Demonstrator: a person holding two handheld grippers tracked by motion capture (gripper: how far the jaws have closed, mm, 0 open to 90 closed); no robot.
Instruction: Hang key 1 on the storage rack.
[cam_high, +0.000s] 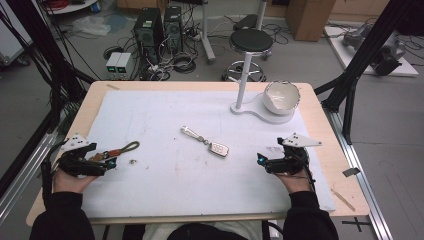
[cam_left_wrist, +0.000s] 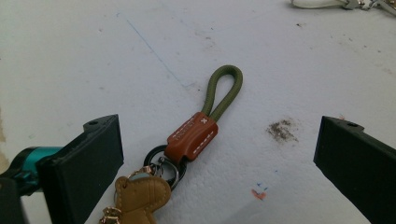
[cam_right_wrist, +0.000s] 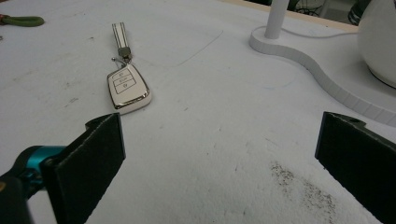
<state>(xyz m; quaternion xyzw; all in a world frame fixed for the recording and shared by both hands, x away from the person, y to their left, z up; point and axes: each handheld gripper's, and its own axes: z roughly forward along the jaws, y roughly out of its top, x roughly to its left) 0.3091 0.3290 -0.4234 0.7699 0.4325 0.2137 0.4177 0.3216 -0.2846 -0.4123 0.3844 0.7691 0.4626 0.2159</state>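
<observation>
A keychain (cam_left_wrist: 196, 135) with a green cord loop, a brown leather tab and a tan leather charm lies flat on the white mat, between the wide-apart jaws of my left gripper (cam_left_wrist: 219, 154). In the high view this keychain (cam_high: 121, 149) lies just right of the left gripper (cam_high: 107, 163) at the mat's left edge. A white car key fob (cam_high: 219, 149) with a white strap (cam_high: 190, 132) lies mid-mat. My right gripper (cam_high: 261, 159) rests open on the mat to the fob's right; in the right gripper view the fob (cam_right_wrist: 127, 87) lies ahead of its left jaw, apart from it.
A white bowl (cam_high: 281, 96) sits on a white curved stand base (cam_high: 260, 114) with an upright white post (cam_high: 243, 80) at the back right. A white mat (cam_high: 165, 175) covers most of the wooden table. Dark smudges (cam_left_wrist: 281, 130) mark the mat.
</observation>
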